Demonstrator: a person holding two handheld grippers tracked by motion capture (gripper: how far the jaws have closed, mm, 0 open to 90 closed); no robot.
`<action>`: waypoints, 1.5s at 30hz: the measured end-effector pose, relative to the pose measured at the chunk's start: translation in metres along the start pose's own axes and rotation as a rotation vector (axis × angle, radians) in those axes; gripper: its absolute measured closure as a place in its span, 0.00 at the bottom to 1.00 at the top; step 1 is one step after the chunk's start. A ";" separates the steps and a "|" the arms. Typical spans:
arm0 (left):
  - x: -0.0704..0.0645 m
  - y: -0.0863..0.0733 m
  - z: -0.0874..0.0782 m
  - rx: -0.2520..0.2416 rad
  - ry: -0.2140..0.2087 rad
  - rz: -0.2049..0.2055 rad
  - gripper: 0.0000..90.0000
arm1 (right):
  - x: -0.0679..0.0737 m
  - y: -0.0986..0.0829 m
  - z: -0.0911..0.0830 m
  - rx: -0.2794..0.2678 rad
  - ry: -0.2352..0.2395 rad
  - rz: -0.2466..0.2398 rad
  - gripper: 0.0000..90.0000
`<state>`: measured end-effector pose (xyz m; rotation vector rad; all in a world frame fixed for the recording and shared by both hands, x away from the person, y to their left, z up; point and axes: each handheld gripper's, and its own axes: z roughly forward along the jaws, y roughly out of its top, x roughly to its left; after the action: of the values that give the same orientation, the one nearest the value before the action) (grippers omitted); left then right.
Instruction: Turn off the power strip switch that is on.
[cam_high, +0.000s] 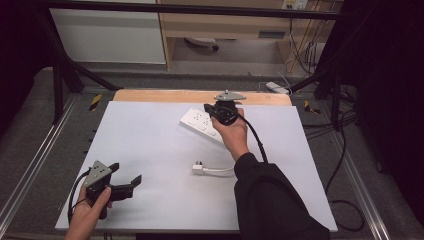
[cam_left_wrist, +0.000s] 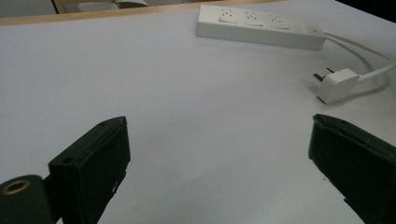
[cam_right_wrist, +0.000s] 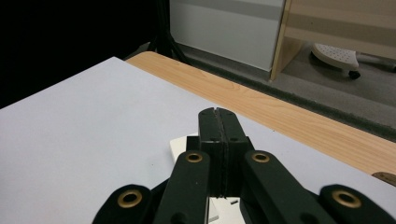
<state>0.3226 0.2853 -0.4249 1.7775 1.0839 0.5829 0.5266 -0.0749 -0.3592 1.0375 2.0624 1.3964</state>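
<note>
Power strip (cam_high: 201, 123) lies toward the far right of our desk (cam_high: 150, 150), its white plug (cam_high: 199, 169) resting loose on the sheet nearer us, pins free, so nothing is plugged in. We hold our right claw (cam_high: 221, 111) over the strip's far end with its jaws pressed together and nothing between them; we judge it is poised to press or steady the strip, perhaps at a switch, though our hand hides that end from above. Our left claw (cam_high: 126, 174) waits at the near left corner, jaws spread wide and empty, aimed toward the plug, probably so it can fetch it. The cable's run is partly covered by our sleeve (cam_high: 270, 200).
</note>
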 end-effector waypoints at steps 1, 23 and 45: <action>0.000 0.000 0.000 0.000 0.000 0.000 0.06 | 0.000 -0.001 0.001 0.003 0.000 0.001 1.00; -0.001 -0.001 0.002 0.023 0.000 0.011 0.06 | -0.001 -0.010 0.016 0.026 -0.005 0.031 1.00; -0.001 -0.002 0.004 0.043 -0.010 0.018 0.06 | -0.002 -0.023 0.036 0.073 -0.014 0.048 1.00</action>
<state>0.3245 0.2824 -0.4285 1.8271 1.0815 0.5652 0.5450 -0.0599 -0.3943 1.1305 2.1054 1.3415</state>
